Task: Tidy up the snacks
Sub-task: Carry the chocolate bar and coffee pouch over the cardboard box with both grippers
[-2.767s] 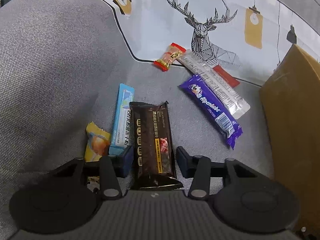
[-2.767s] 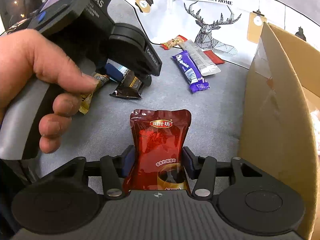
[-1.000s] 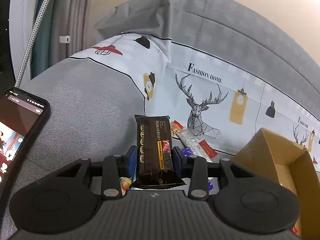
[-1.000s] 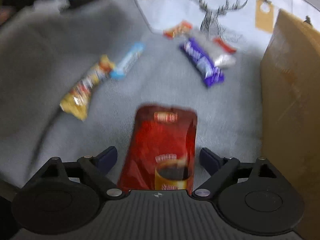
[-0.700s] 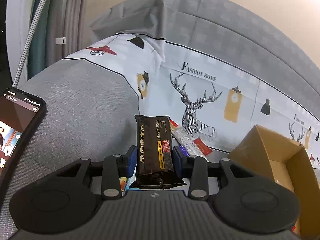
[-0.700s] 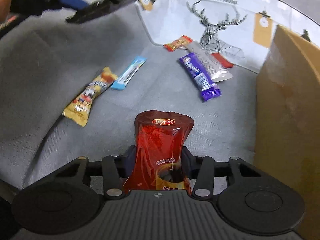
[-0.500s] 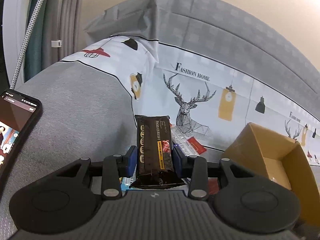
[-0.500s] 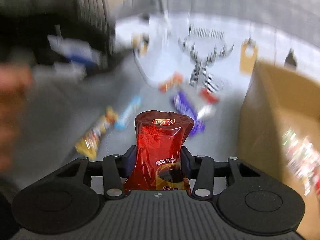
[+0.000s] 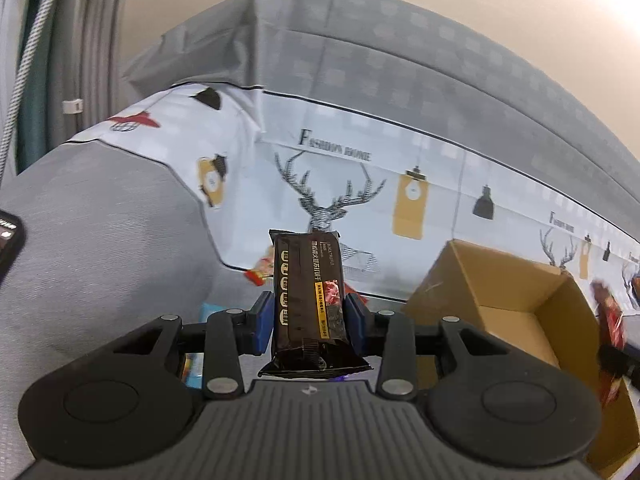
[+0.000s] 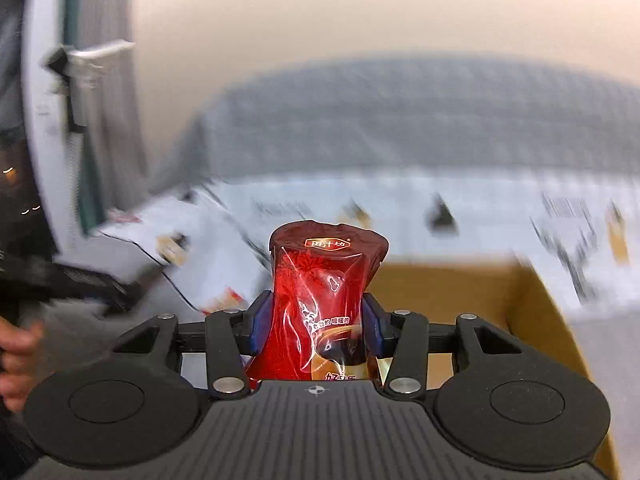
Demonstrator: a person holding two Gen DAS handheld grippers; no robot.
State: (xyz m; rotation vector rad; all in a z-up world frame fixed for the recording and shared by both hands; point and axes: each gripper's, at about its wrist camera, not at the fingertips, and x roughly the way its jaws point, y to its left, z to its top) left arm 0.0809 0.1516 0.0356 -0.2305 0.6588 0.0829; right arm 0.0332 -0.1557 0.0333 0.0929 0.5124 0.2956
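Note:
My left gripper is shut on a dark brown snack bar, which stands upright between the blue pads above the grey sofa. My right gripper is shut on a red pouch, squeezed at its waist and held in the air. An open cardboard box stands to the right of the bar. In the right wrist view the box lies just behind the pouch. The red pouch also shows blurred over the box's right side in the left wrist view.
A deer-print cover drapes the sofa back. A red candy and a blue wrapper lie on the seat behind my left fingers. A phone is at the left edge. A person's hand shows at the left, blurred.
My right gripper closed on the red pouch, lifted it off the seat and swung it up toward the box. My left gripper carried the bar to the right, bringing the box further into view.

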